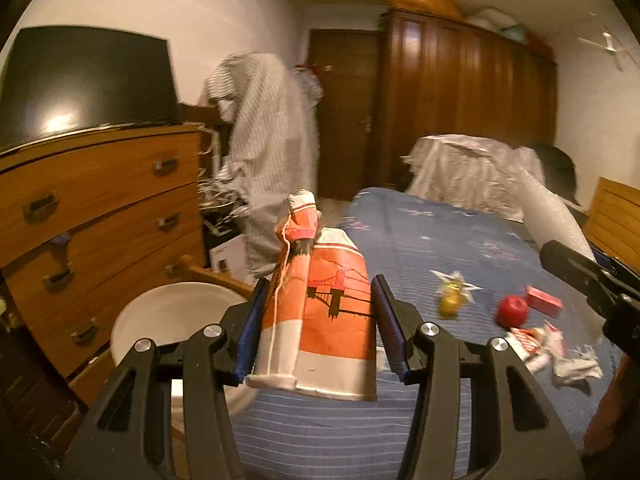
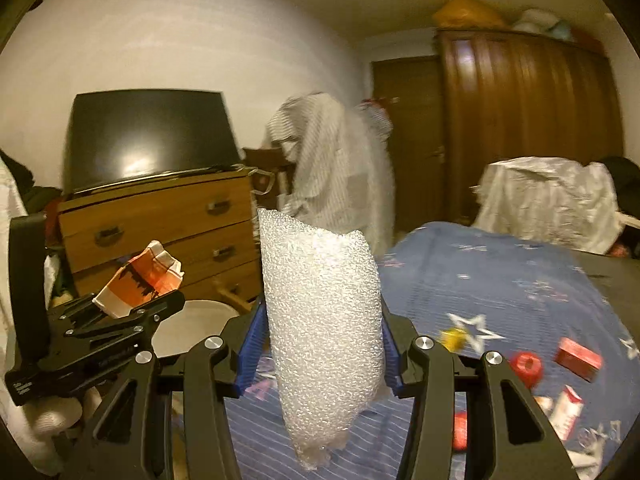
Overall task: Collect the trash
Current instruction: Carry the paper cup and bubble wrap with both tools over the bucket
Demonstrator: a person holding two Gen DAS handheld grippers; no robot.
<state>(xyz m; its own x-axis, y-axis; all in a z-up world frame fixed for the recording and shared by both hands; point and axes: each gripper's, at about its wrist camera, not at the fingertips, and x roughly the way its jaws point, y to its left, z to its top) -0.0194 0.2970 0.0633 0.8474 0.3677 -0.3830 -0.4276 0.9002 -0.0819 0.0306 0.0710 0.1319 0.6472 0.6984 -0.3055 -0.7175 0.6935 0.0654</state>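
**Mia:** How many grabbers are there?

**Ben:** Two. The left gripper [image 1: 316, 328] squeezes a crushed paper cup [image 1: 320, 304]. The cup is orange and white, with a bridge drawn on it. It is wrinkly and squashed at the top. The right gripper [image 2: 320, 354] squeezes one piece of bubble wrap [image 2: 322, 320]. It is white, bumpy and rolled up like a tube.

**Mia:** So both are clamped on something?

**Ben:** Yes, each one pinches its thing between blue pads.

**Mia:** Where are they?

**Ben:** Both are up in the air over the near end of the bed [image 1: 420, 240]. The bed has a blue cover with thin stripes and stars.

**Mia:** What trash lies on the bed?

**Ben:** One yellow shiny wrapper [image 1: 452, 300], one round red thing [image 1: 513, 310], one small red box [image 1: 544, 301] and a little pile of crumpled white and red paper [image 1: 552, 350]. They lie close together on the cover, on the right side of the bed. The picture is too blurry there to count the papers.

**Mia:** And the bin?

**Ben:** One round white bin [image 1: 176, 316] stands just left of the bed, in front of a wooden dresser [image 1: 100, 216]. The dresser is smooth and brown with metal handles. One dark screen [image 1: 88, 80] sits on top of it.
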